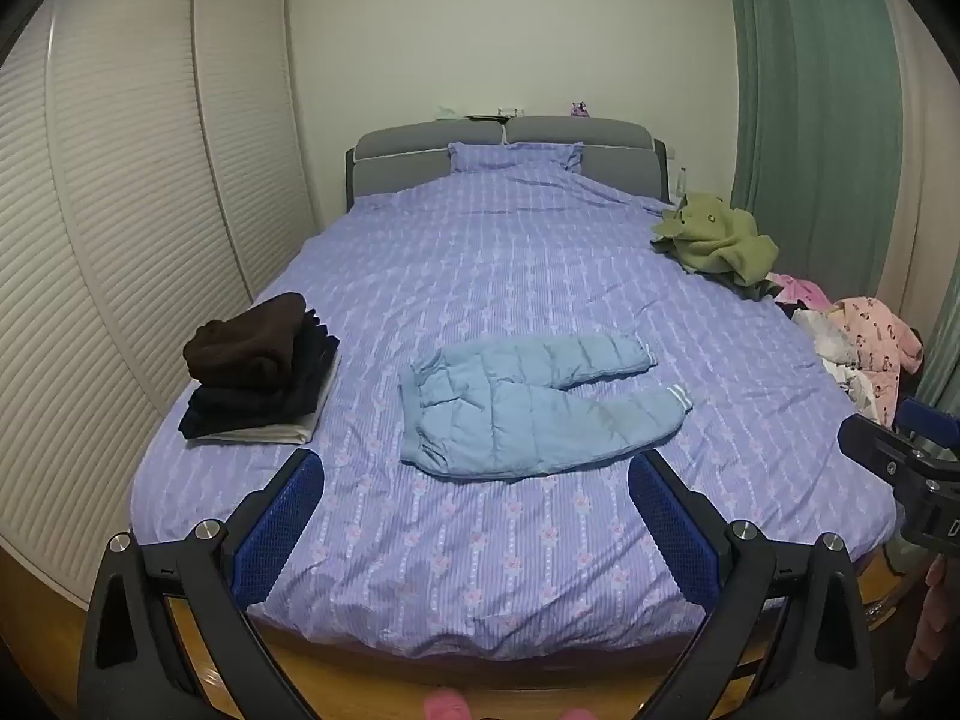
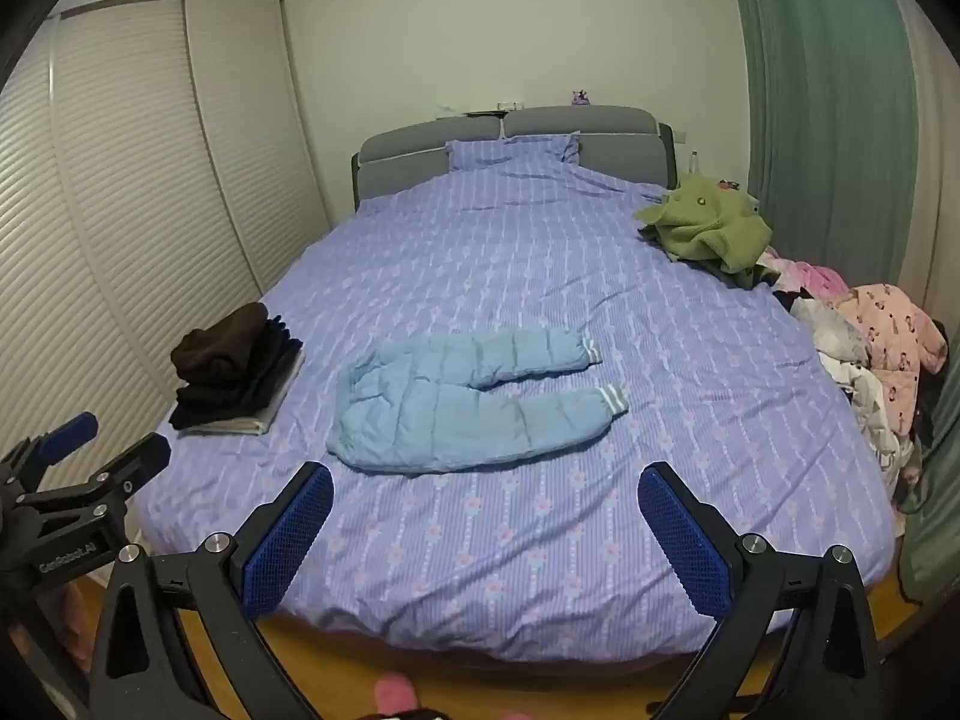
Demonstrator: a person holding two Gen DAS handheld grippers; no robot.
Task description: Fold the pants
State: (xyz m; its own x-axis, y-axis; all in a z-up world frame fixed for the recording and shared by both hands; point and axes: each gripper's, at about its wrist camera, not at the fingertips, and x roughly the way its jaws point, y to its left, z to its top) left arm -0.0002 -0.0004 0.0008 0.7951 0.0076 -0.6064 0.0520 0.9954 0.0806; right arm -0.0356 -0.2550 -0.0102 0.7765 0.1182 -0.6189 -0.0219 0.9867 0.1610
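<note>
Pants (image 1: 528, 402): light blue, quilted, flat mid-bed (image 1: 480, 570), legs pointing right (unfolded).
My left gripper (image 1: 477, 495): jaws wide apart, empty, short of the pants.
My right gripper (image 2: 486, 507): same, wide, empty.
Folded stack (image 1: 258, 366): left bed edge.

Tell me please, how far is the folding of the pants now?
Done: a stack of dark folded clothes sits at the left edge of the purple patterned bed. In hand: nothing; the left tongs and right tongs are both open, off the bed. Left: the light blue padded pants lie flat and unfolded, and a heap of unfolded garments waits on the right.
</note>
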